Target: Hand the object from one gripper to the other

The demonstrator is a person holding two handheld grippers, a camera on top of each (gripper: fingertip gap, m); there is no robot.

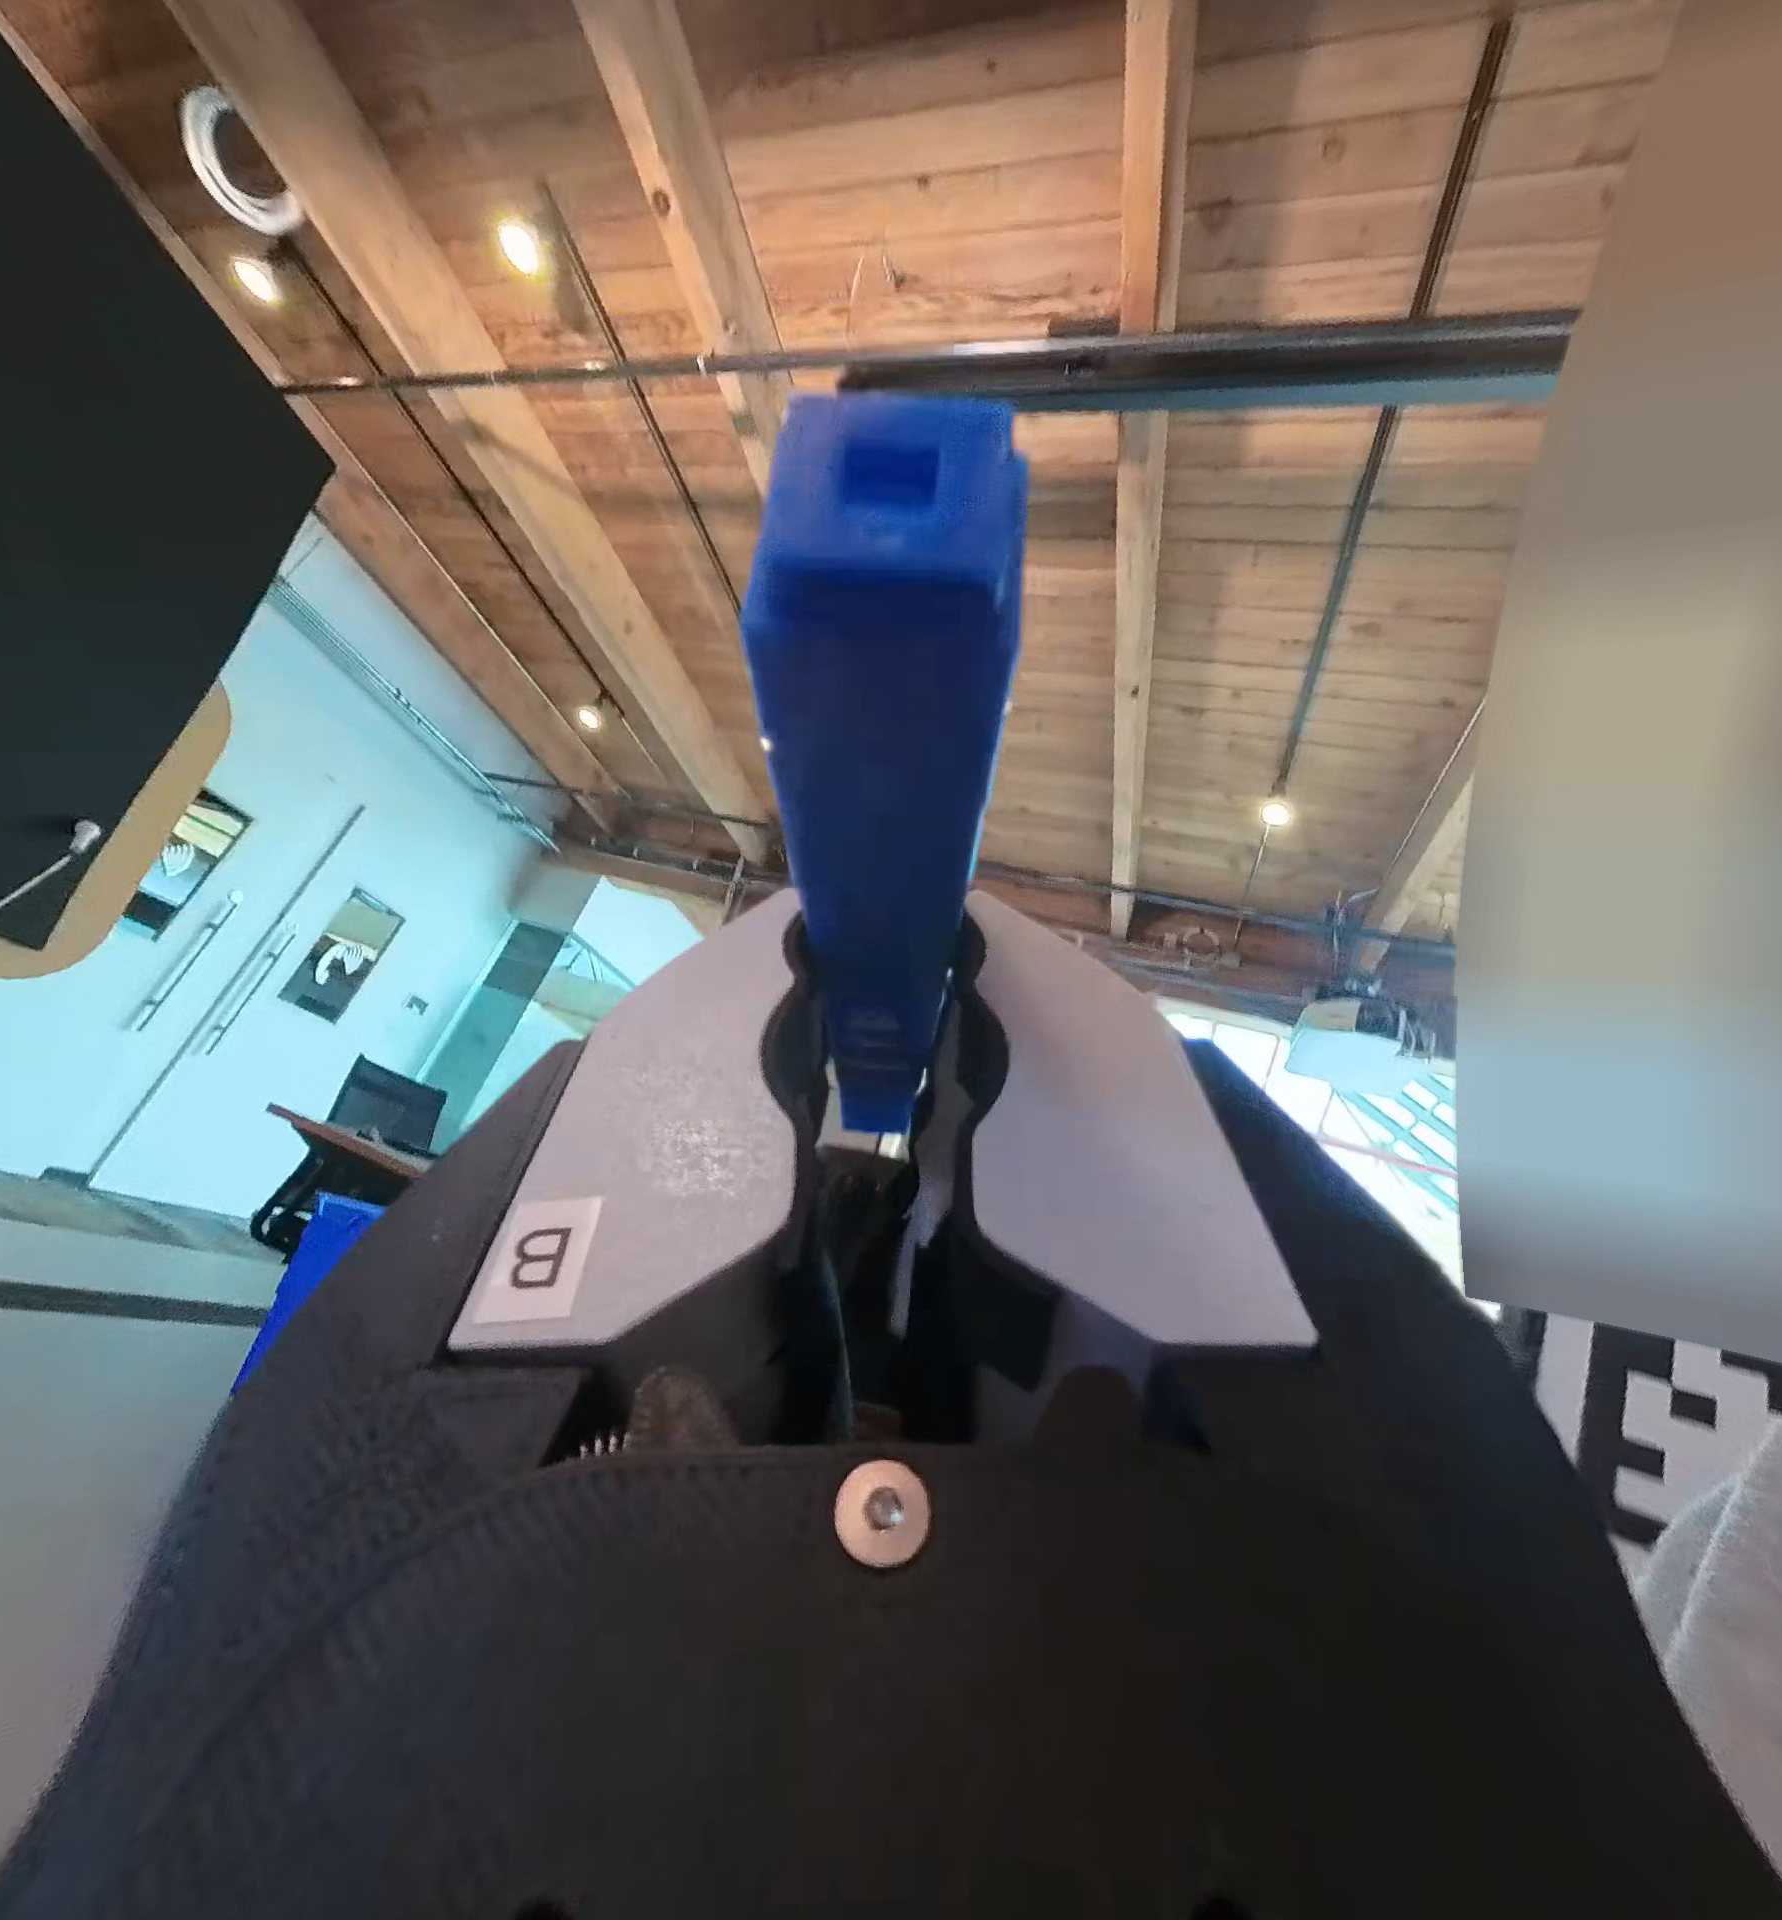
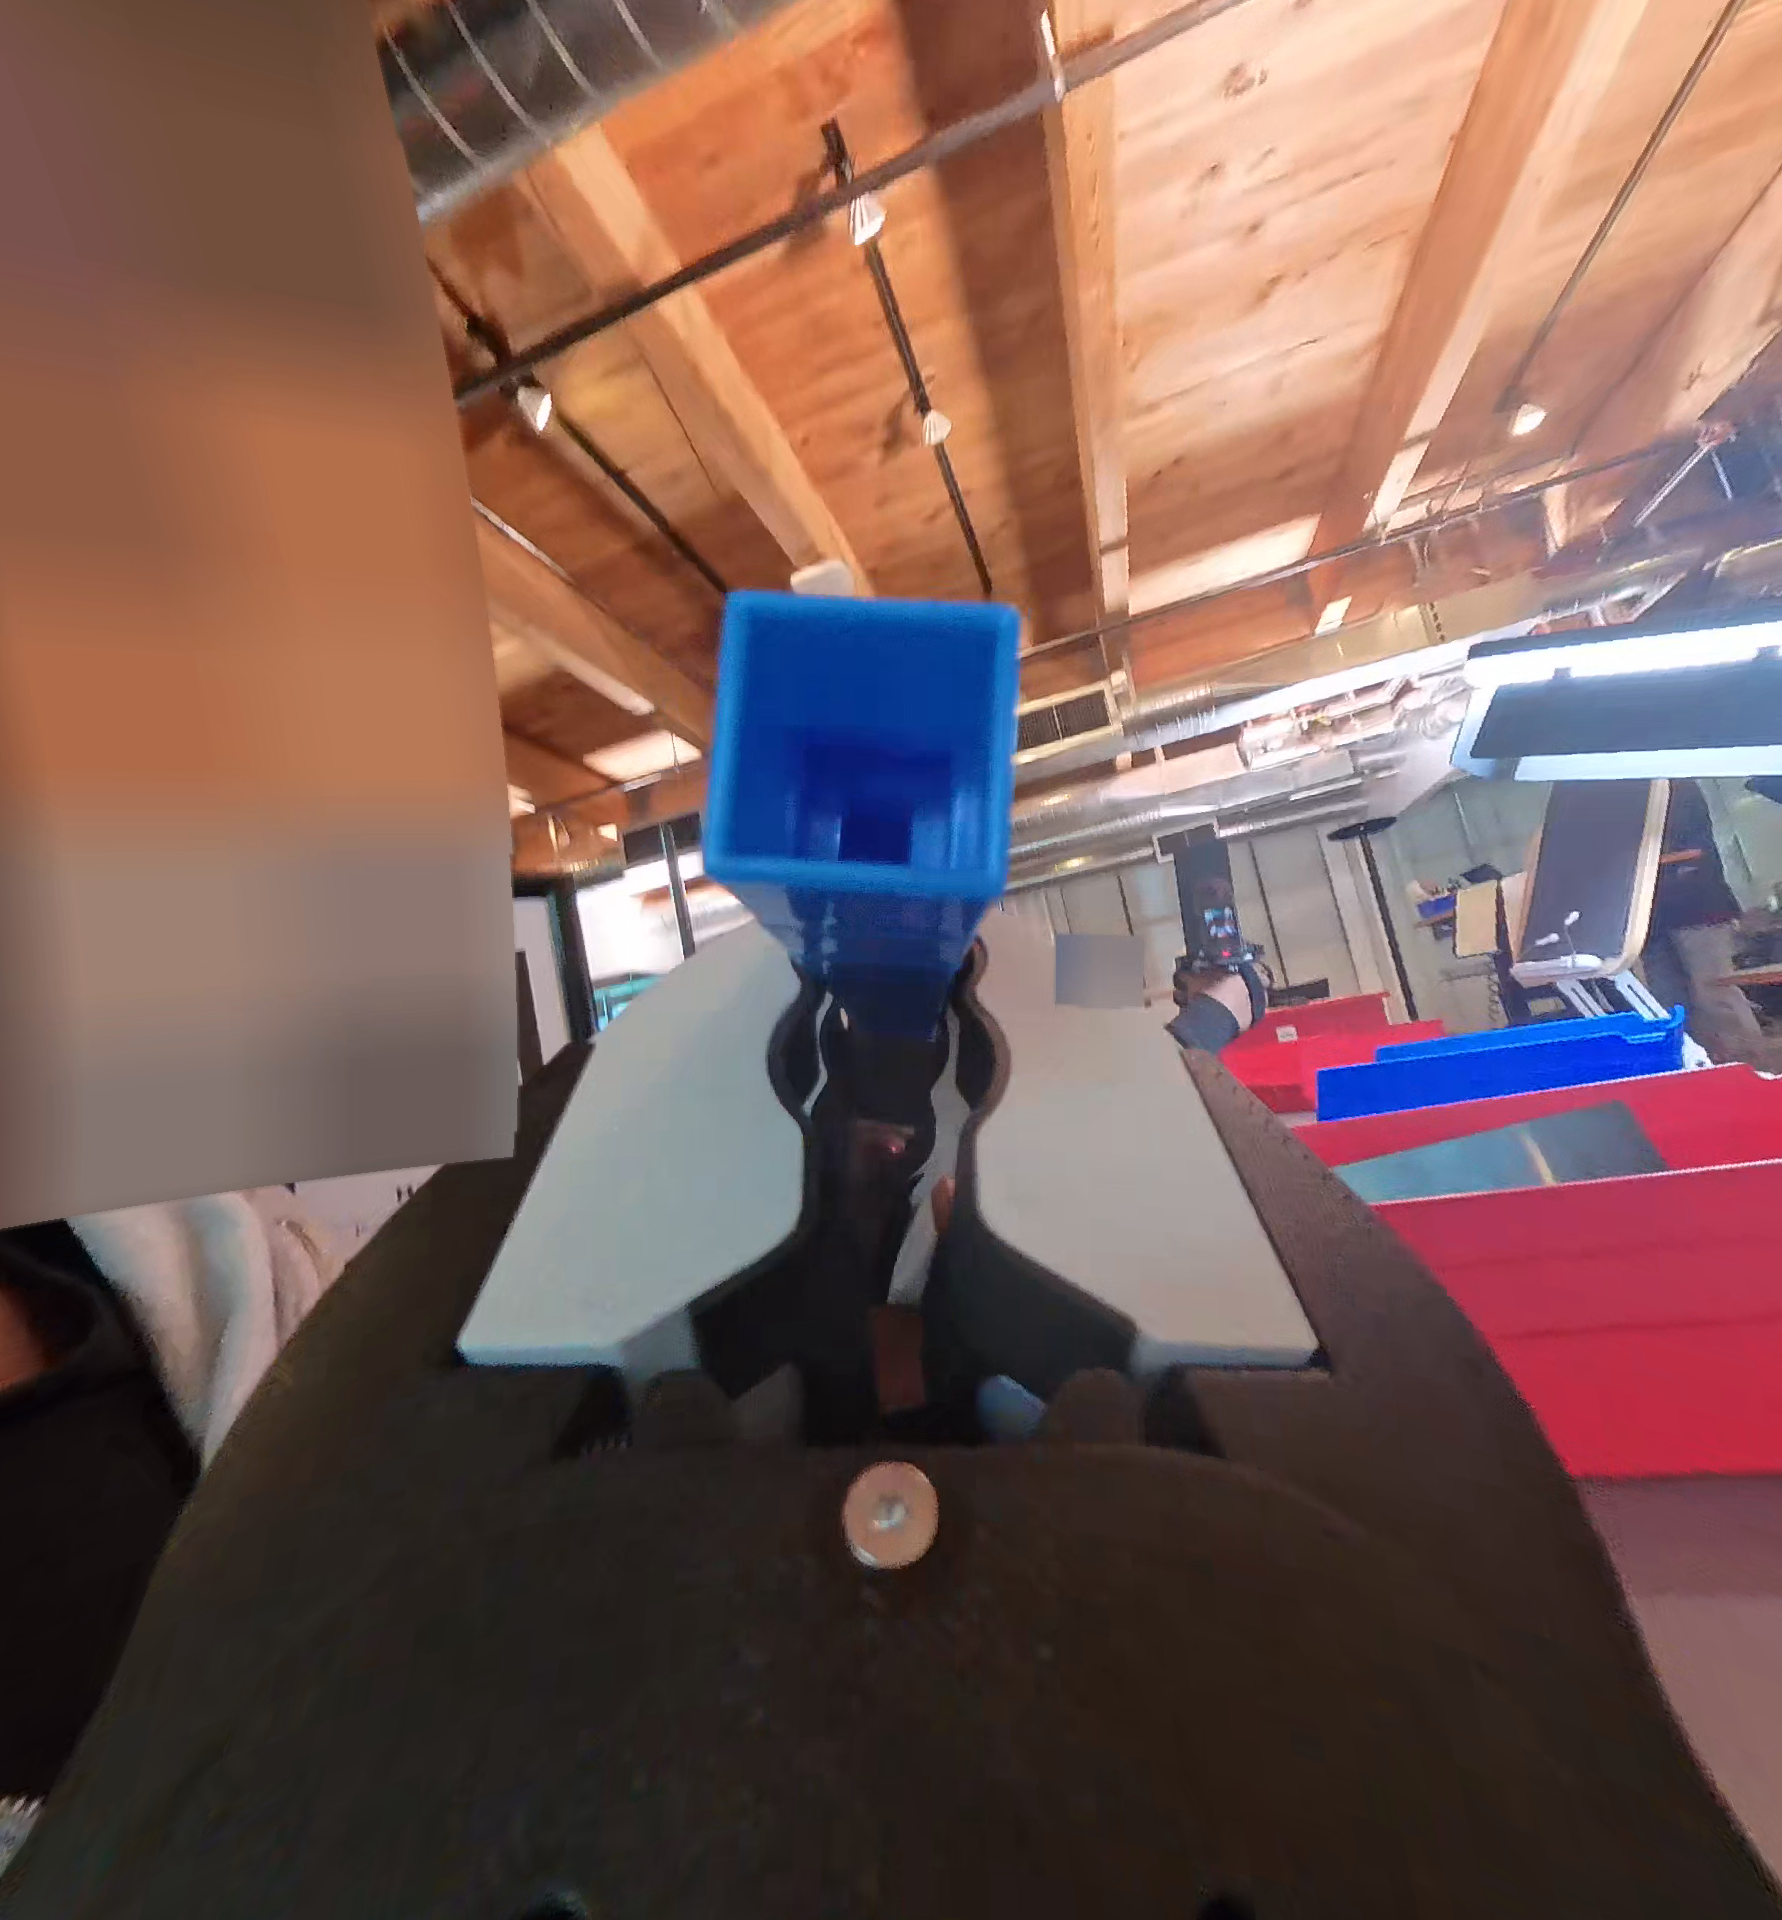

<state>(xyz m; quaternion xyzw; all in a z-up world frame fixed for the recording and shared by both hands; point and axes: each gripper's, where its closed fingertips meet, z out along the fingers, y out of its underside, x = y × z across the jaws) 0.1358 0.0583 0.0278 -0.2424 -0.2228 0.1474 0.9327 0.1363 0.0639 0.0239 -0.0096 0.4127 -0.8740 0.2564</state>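
Both wrist views look up at a wooden ceiling. My left gripper (image 1: 882,982) is shut on a long blue rectangular block (image 1: 887,644). The block stands straight out from between the black pads (image 1: 799,1039), and its far end has a small square recess. My right gripper (image 2: 882,1003) is shut on a blue hollow square tube (image 2: 861,748), gripped at its near end close to the fingertips (image 2: 980,1039), with its open mouth facing away. Neither view shows the other gripper, so I cannot tell how far apart the two blue pieces are.
Red bins (image 2: 1593,1278) and a blue bin (image 2: 1489,1060) stand low on the right of the right wrist view. A distant hand holds a device (image 2: 1219,966). A black panel (image 1: 66,468) fills the left wrist view's upper left. A grey sleeve (image 1: 1760,1662) is at its lower right. My left and right fingertips are right by each other.
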